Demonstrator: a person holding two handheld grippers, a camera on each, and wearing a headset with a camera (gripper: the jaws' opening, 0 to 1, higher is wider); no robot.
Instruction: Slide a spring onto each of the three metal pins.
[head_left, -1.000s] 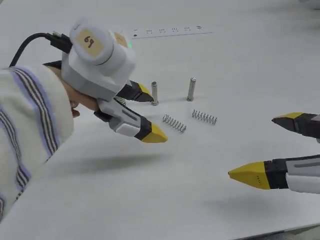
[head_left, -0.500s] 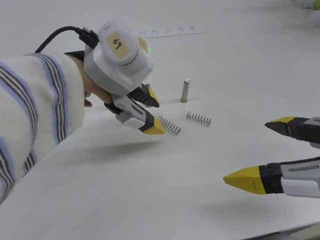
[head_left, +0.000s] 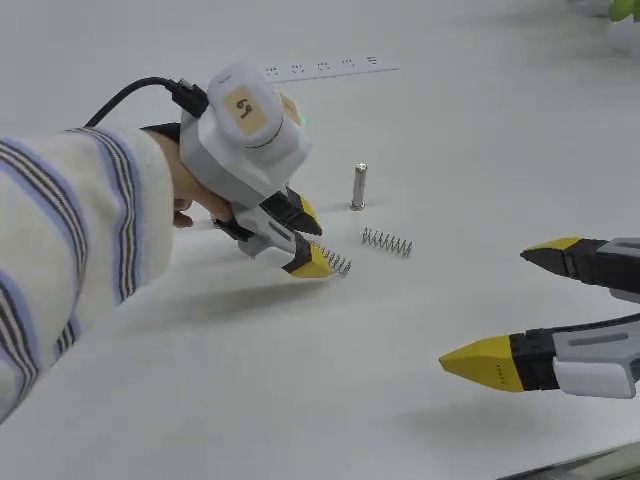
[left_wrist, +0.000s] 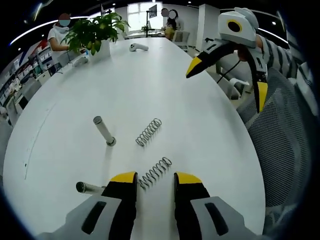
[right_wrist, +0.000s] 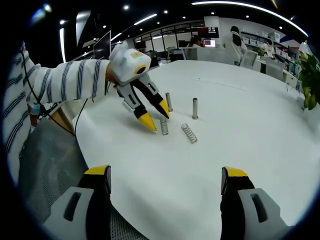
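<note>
The left hand-held gripper, jaws apart, straddles 1 spring; 2nd spring lies near 1 upright pin.

Yellow-tipped left tongs (striped sleeve).

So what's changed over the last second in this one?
The left tongs have pushed forward to the nearer spring and now straddle its end with the jaws open and nothing gripped yet. The right tongs stay open and idle off to the side. The other spring and the upright pin have not moved. The slight shift across the picture is the camera's.
</note>
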